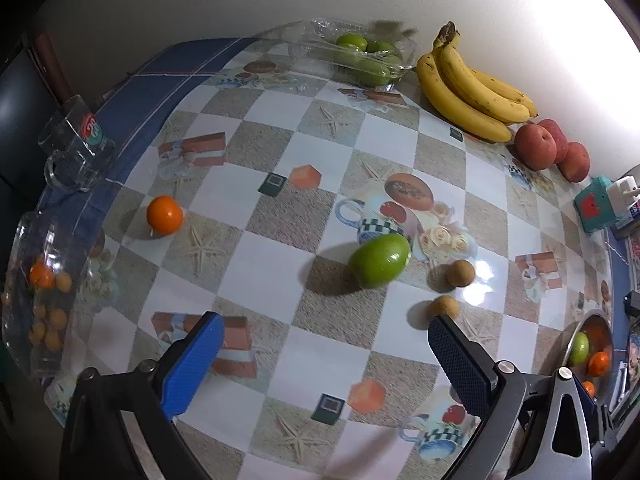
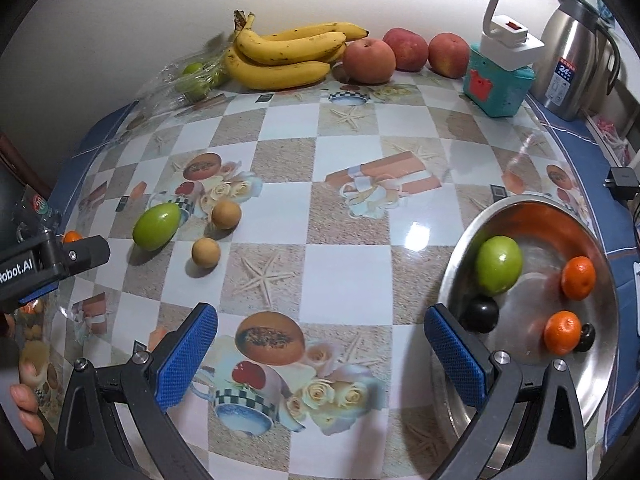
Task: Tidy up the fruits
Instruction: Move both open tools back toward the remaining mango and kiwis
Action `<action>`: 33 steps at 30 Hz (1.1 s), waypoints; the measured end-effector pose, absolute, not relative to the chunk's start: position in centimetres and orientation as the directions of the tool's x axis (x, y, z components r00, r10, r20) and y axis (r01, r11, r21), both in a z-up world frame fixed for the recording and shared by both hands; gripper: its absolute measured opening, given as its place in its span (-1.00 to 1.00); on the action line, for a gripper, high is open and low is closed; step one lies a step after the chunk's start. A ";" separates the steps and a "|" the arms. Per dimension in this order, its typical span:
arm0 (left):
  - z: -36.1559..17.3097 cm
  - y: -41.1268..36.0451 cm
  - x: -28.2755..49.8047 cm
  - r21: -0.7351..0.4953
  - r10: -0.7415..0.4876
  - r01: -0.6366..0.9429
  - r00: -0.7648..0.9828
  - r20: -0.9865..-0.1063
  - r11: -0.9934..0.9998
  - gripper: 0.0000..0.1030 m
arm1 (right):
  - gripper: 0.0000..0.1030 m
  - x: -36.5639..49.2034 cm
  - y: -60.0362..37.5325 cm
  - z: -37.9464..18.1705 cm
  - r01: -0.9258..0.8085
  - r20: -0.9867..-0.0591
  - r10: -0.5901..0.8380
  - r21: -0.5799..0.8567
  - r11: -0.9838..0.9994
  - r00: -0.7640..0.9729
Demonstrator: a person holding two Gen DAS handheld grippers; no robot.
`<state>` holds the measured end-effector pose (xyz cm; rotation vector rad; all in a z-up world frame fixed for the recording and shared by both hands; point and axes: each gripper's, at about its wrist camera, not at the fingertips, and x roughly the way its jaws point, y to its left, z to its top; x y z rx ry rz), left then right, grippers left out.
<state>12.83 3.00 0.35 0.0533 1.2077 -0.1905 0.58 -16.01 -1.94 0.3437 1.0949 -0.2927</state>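
Both hand-held grippers, left hand-held gripper (image 1: pixel 322 354) and right hand-held gripper (image 2: pixel 320 346), gape empty; we count two round tan fruits (image 2: pixel 205 253) loose, two small oranges (image 2: pixel 577 277) in our steel bowl (image 2: pixel 560 236).

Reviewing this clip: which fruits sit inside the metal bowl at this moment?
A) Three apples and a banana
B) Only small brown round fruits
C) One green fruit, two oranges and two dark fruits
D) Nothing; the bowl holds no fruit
C: the right wrist view shows the metal bowl holding a green fruit, two oranges and two dark fruits.
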 end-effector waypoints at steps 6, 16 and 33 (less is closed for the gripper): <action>0.4 3.2 14.0 -0.055 -0.128 0.204 0.364 -0.923 0.977 1.00 | 1.00 1.0 -16.3 -2.4 0.429 -0.898 -0.019 0.192 0.883 0.440; 0.2 3.0 16.2 -0.120 -0.216 0.259 0.385 -0.897 0.958 1.00 | 1.00 2.8 -15.9 -2.5 0.437 -0.890 -0.025 0.199 0.877 0.455; -1.3 3.3 19.6 -0.115 -0.222 0.283 0.385 -0.896 0.952 0.92 | 1.00 7.6 -16.3 -3.4 0.454 -0.890 0.005 0.237 0.859 0.456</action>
